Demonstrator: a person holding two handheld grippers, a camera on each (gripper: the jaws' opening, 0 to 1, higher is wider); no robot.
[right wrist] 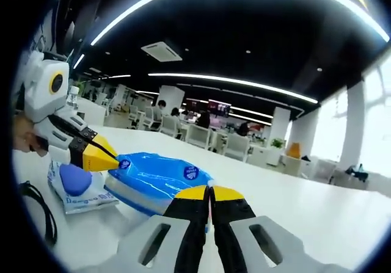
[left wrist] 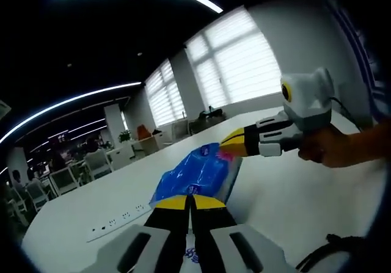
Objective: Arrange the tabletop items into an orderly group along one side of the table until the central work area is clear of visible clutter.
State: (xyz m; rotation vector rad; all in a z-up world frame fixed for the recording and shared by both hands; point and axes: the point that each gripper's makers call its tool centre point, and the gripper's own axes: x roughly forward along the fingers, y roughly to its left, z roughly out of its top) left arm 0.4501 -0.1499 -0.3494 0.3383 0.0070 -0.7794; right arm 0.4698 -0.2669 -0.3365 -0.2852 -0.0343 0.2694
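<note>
My left gripper (left wrist: 190, 201) has its jaws pressed together, pinching the near edge of the blue tissue pack (left wrist: 194, 174); my right gripper (right wrist: 209, 195) is likewise closed on the opposite end of the same pack (right wrist: 156, 176). So the pack lies straight ahead of both tips, its long axis running between them, each hand equally near. I judge the coming carry depends on both moving together. Beside it on the white table (right wrist: 293, 206) sits a small wipes packet (right wrist: 76, 187), near a black cable (right wrist: 40, 209)
</note>
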